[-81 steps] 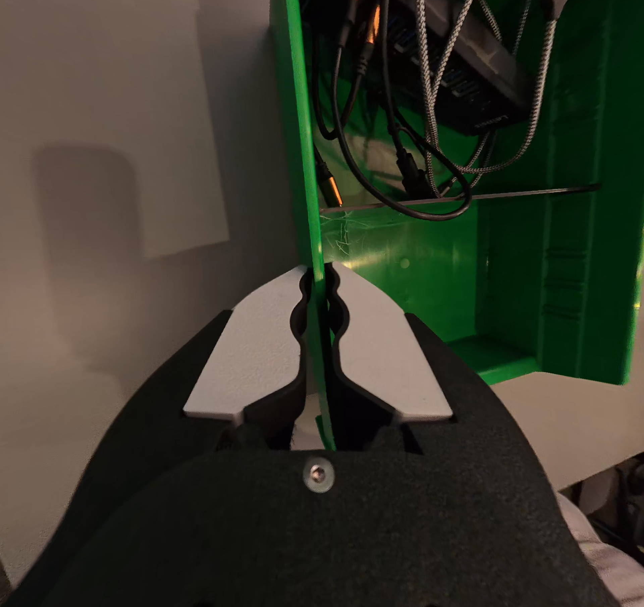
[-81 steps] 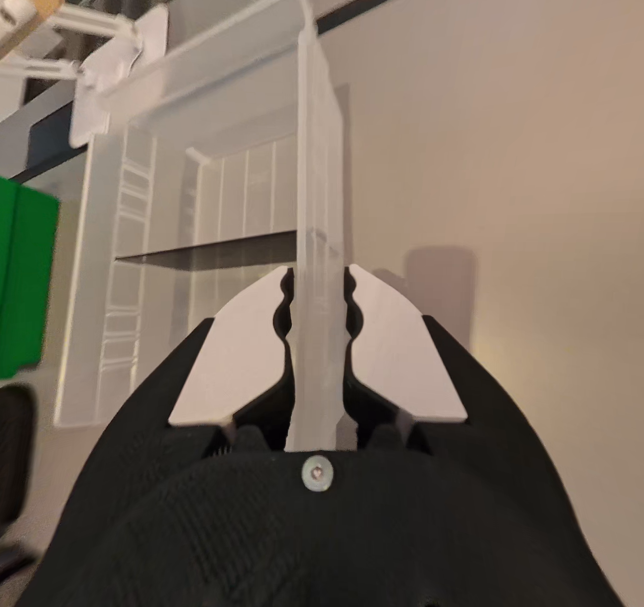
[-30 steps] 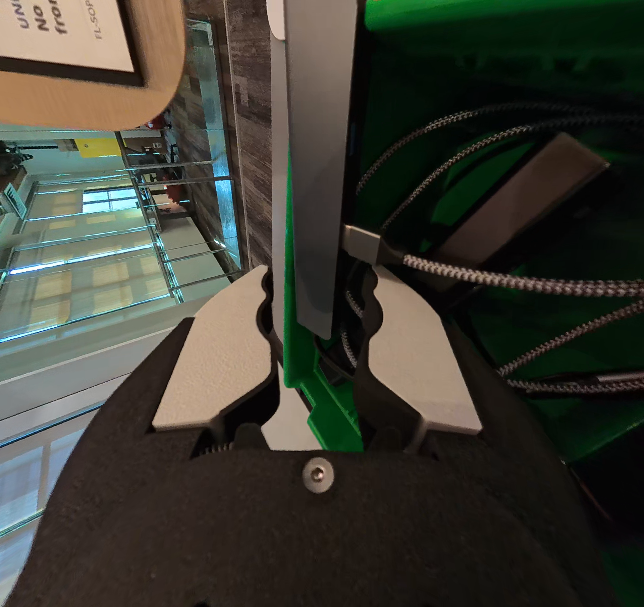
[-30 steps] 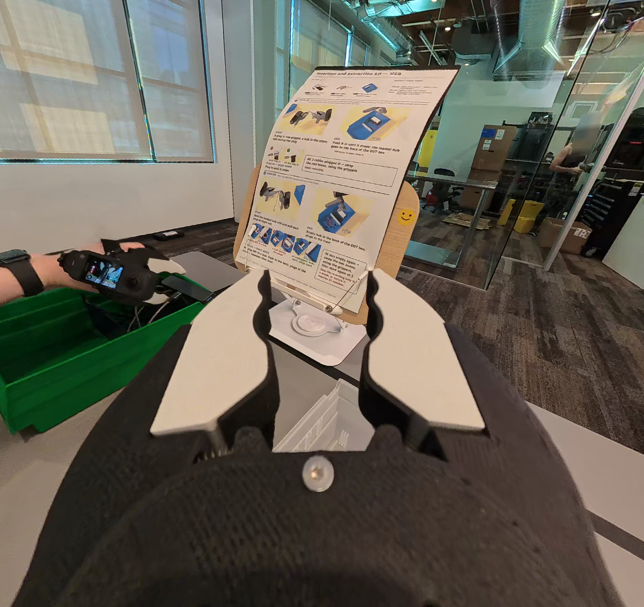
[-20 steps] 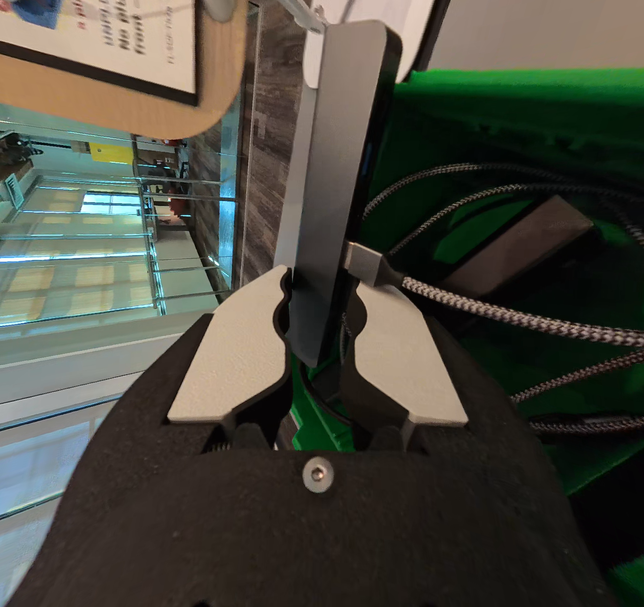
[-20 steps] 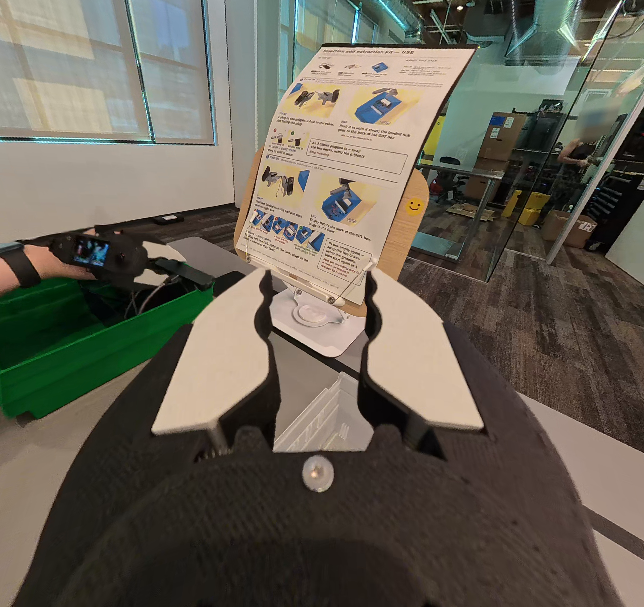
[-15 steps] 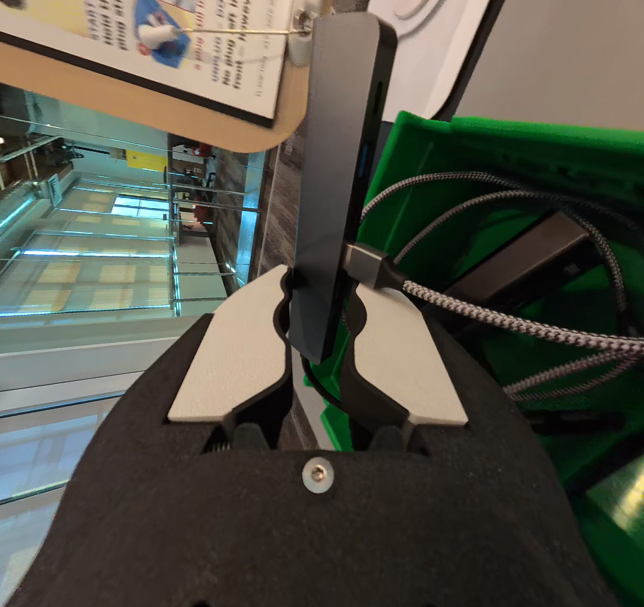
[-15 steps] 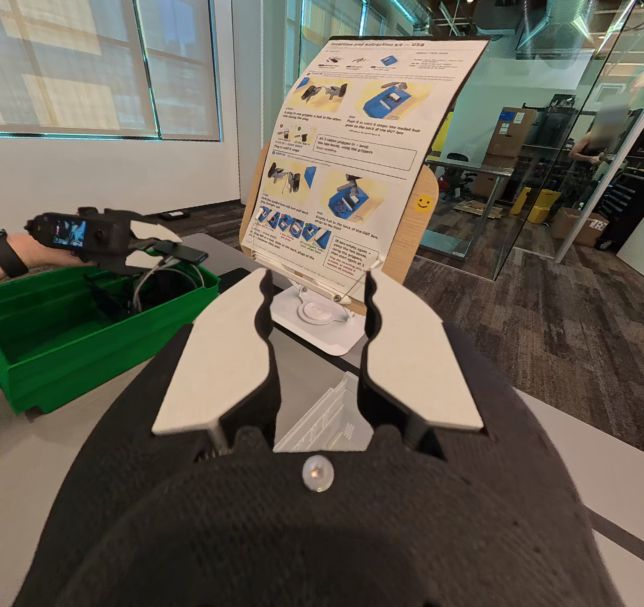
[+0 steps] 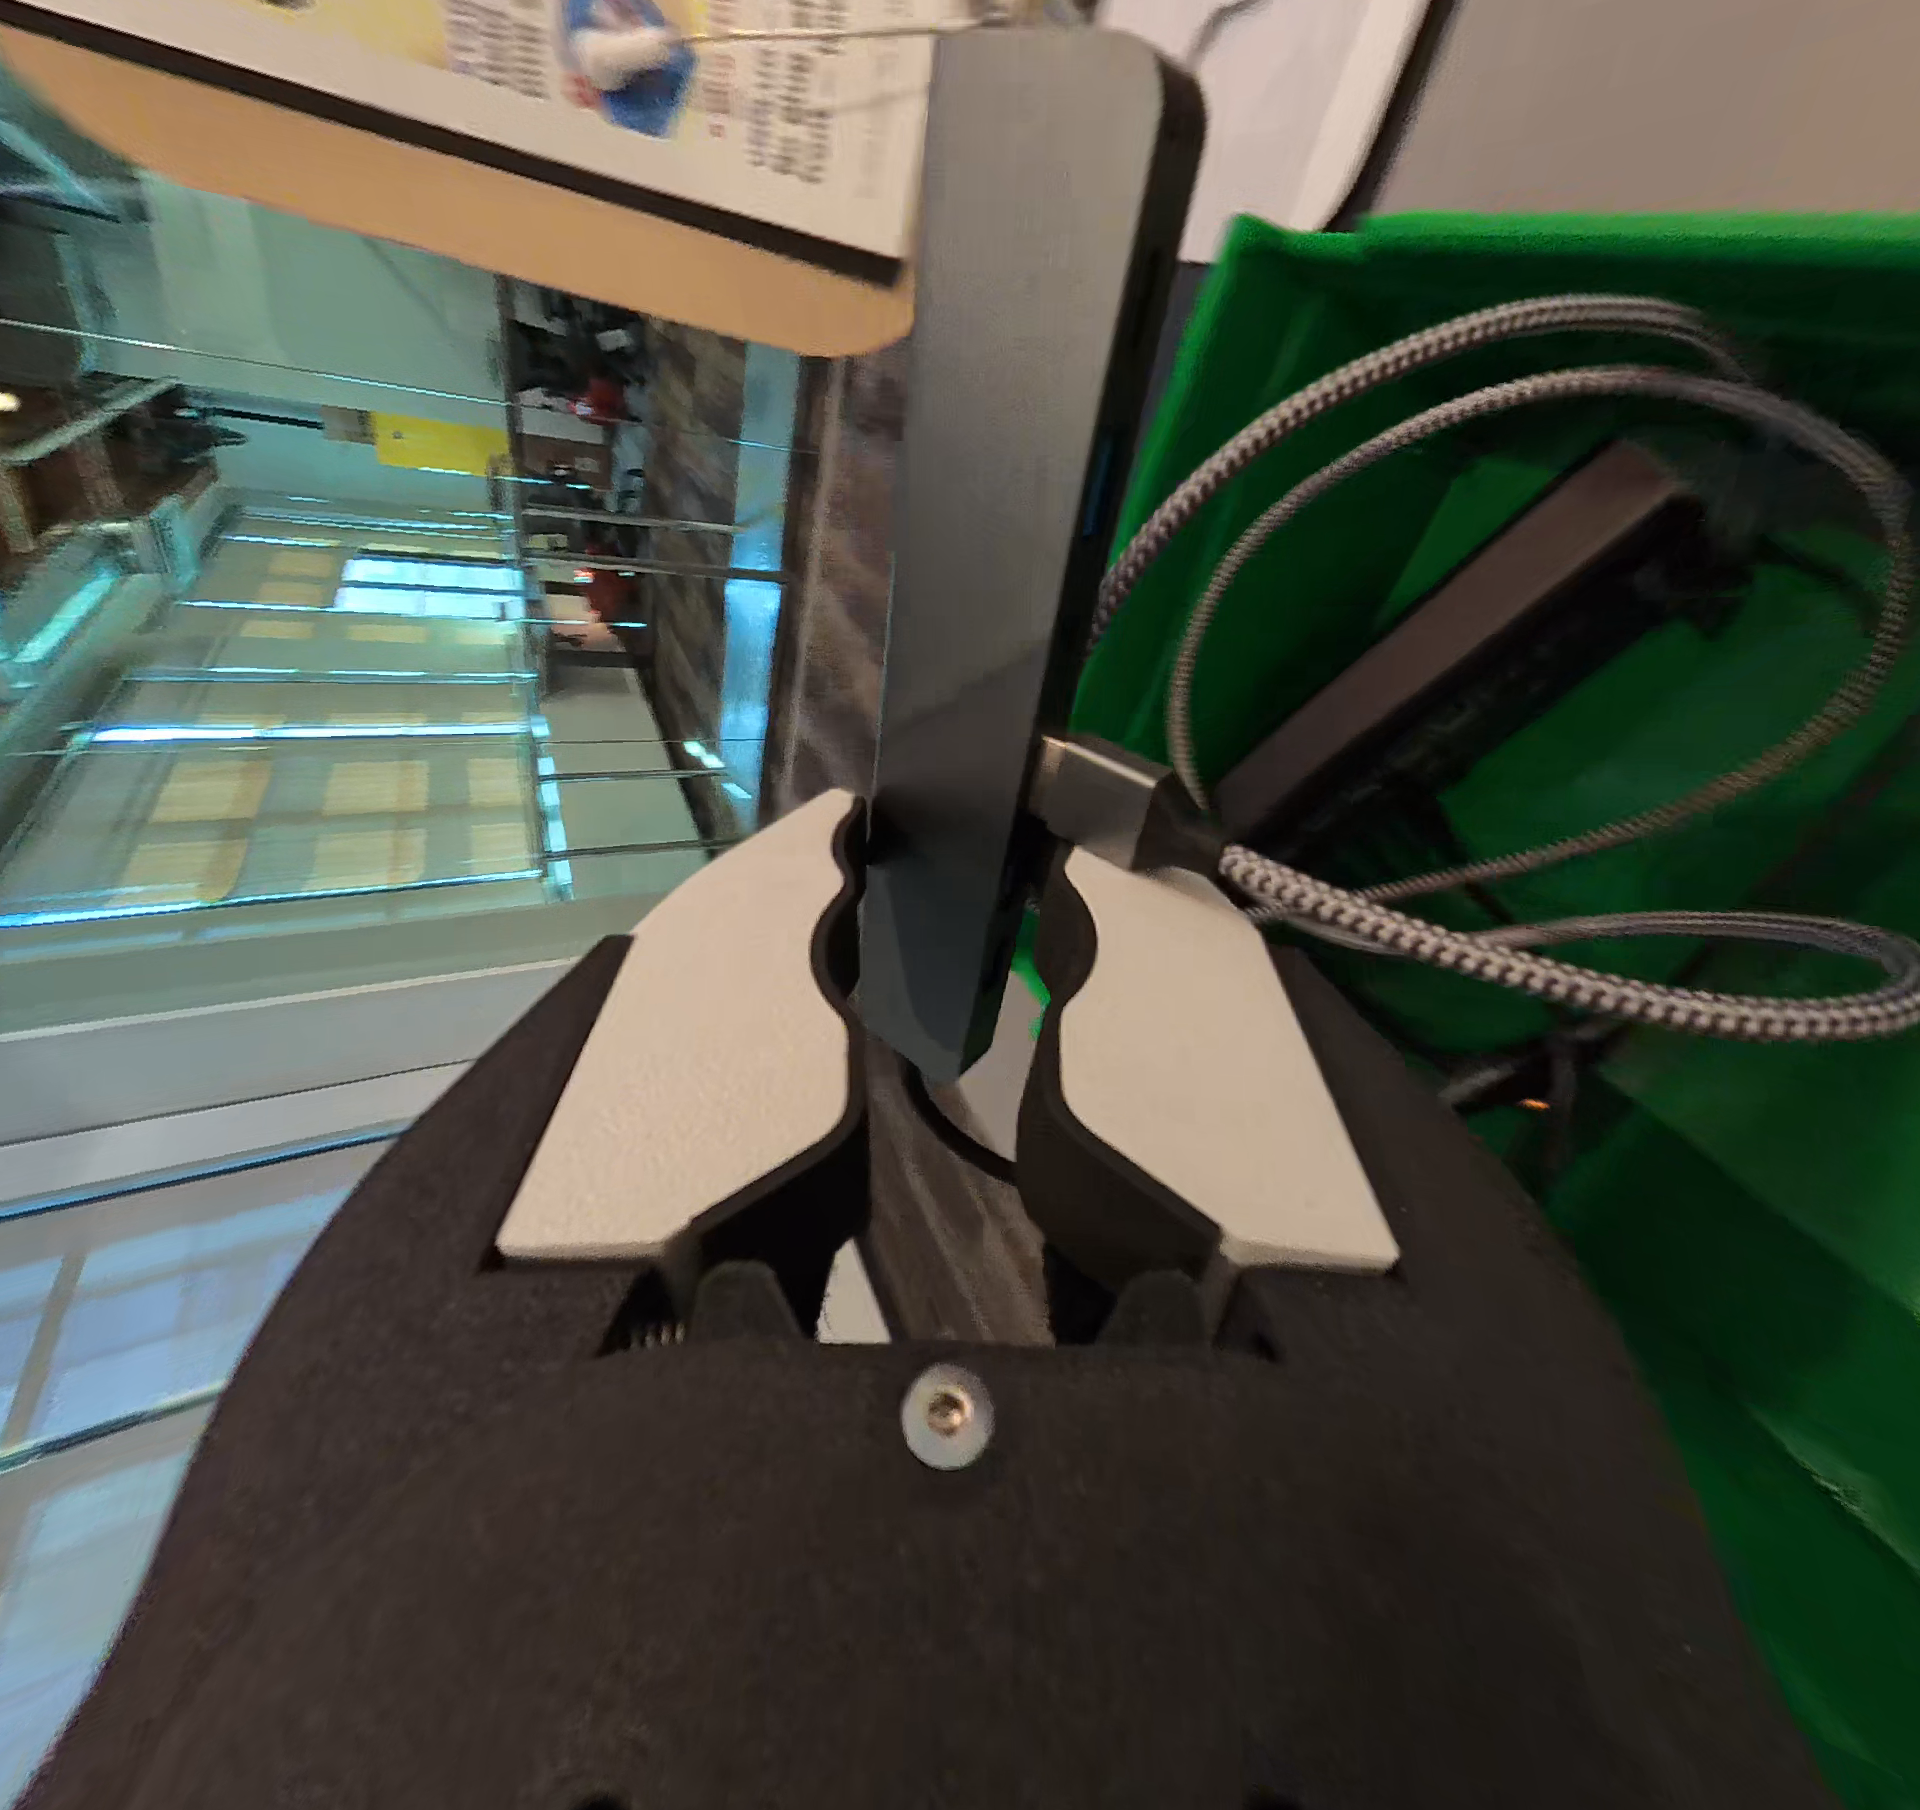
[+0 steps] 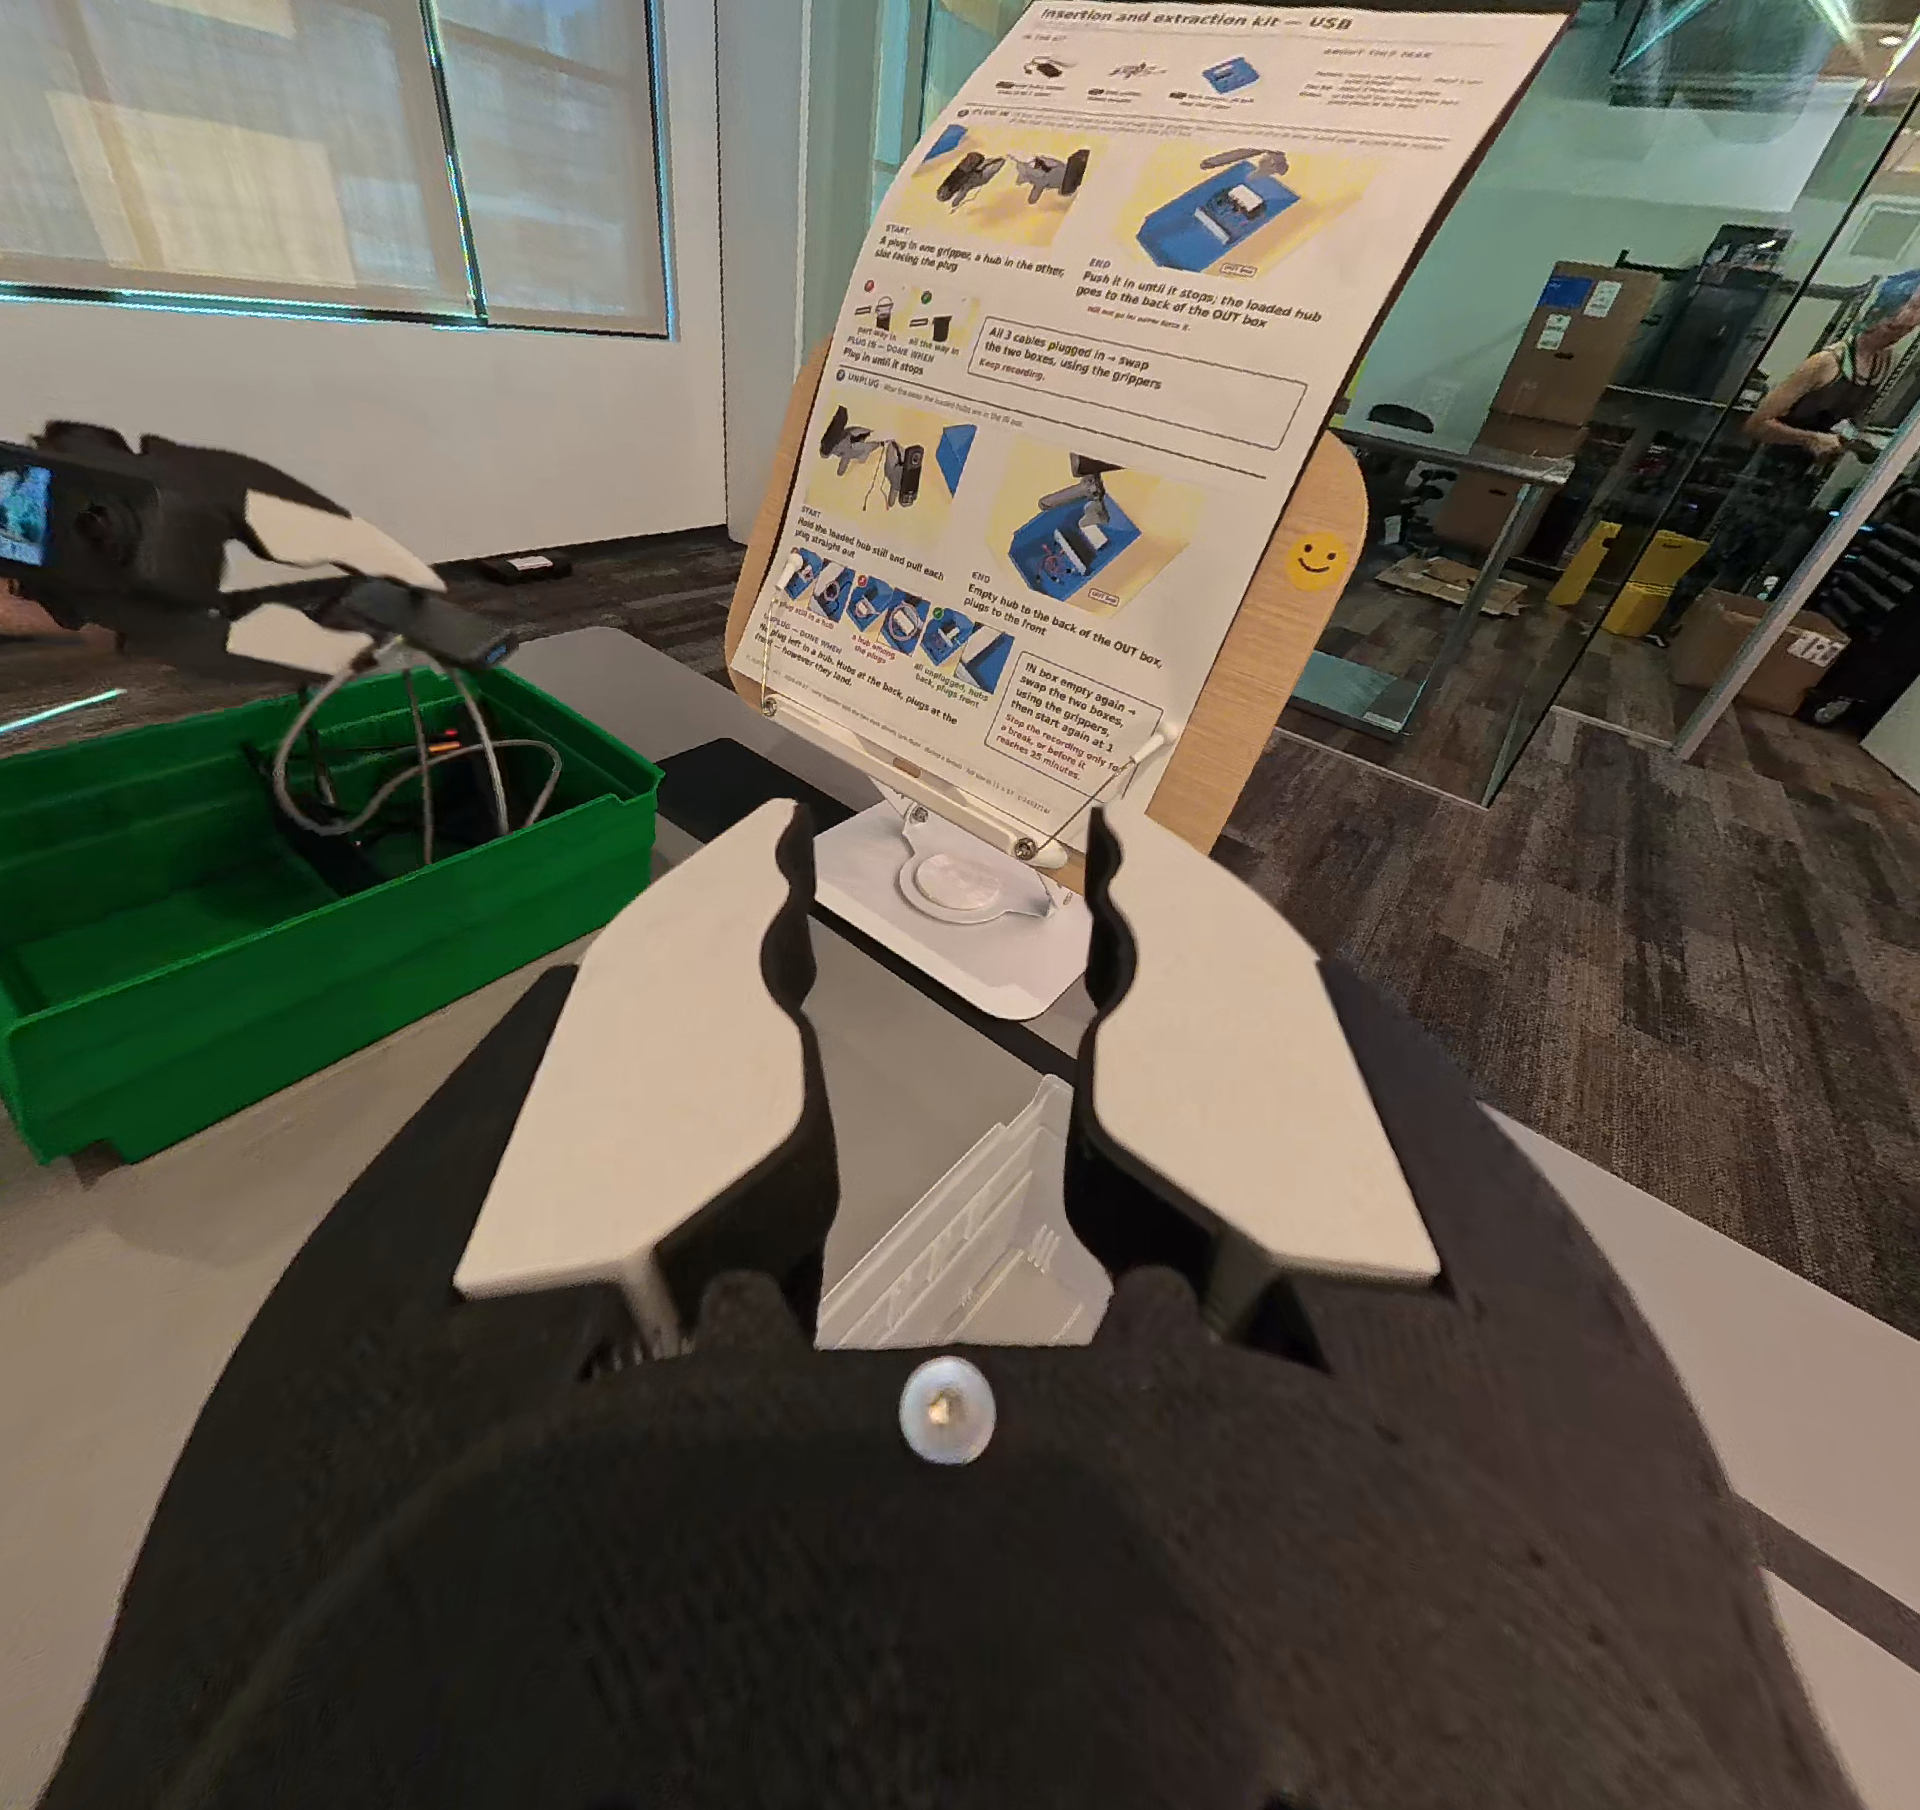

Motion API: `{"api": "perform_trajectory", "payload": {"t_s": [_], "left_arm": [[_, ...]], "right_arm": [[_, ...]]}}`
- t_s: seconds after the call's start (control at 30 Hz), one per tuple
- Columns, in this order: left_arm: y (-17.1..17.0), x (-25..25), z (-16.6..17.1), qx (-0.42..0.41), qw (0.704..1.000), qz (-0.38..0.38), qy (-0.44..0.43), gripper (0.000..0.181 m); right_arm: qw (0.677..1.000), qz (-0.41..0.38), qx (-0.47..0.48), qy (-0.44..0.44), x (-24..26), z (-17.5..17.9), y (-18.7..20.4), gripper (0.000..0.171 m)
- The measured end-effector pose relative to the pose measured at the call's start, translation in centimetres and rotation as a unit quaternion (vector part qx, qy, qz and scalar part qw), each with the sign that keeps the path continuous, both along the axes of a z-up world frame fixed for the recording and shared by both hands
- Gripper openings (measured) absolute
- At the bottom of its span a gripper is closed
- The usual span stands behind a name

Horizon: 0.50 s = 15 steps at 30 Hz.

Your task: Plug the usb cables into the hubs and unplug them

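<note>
My left gripper [image 9: 951, 825] is shut on a dark grey USB hub [image 9: 1018, 472] and holds it in the air above the green bin [image 9: 1714, 285]. A grey USB plug [image 9: 1107, 789] sits in the hub's side, and its braided cable [image 9: 1558, 971] loops down into the bin. A second dark hub [image 9: 1455, 690] lies in the bin. In the right wrist view the left gripper [image 10: 343, 607] holds the hub [image 10: 436, 622] above the green bin [image 10: 312, 939], with cables hanging. My right gripper [image 10: 945, 841] is open and empty above the table.
An instruction sheet on a wooden stand [image 10: 1091, 389] with a white base [image 10: 956, 908] stands at the table's back. A clear plastic tray [image 10: 966, 1230] lies under my right gripper. Glass walls and a dark carpet floor [image 10: 1558, 929] lie beyond the table edge. My right fingertips sit around 40 cm from my left ones.
My left gripper closed on the hub and lifted it out of the green bin, the plugged cable trailing after it. My right gripper stayed open and moved slightly closer to the stand.
</note>
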<state>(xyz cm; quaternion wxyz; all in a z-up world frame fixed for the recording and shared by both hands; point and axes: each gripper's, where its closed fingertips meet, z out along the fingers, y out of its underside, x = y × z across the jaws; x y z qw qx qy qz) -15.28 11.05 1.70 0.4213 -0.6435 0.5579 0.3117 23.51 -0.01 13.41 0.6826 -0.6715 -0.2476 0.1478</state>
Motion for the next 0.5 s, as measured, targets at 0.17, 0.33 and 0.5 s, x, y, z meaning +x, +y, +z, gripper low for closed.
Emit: {"api": "perform_trajectory", "payload": {"t_s": [0.17,0.33,0.5], "left_arm": [[-0.3,1.5,-3.6,-0.038,0.999,-0.010,-0.037,0.030],[0.0,2.9,-4.8,-0.061,0.995,-0.017,-0.082,0.033],[0.4,3.0,-1.6,-0.042,0.991,-0.004,-0.129,0.030]], "right_arm": [[1.000,0.004,-0.013,0.010,0.3,-0.5,0.2,0.050],[1.000,0.007,-0.025,0.010,0.3,-1.1,0.7,0.050],[0.999,0.017,-0.031,-0.006,-0.8,-1.6,0.9,0.047]]}}
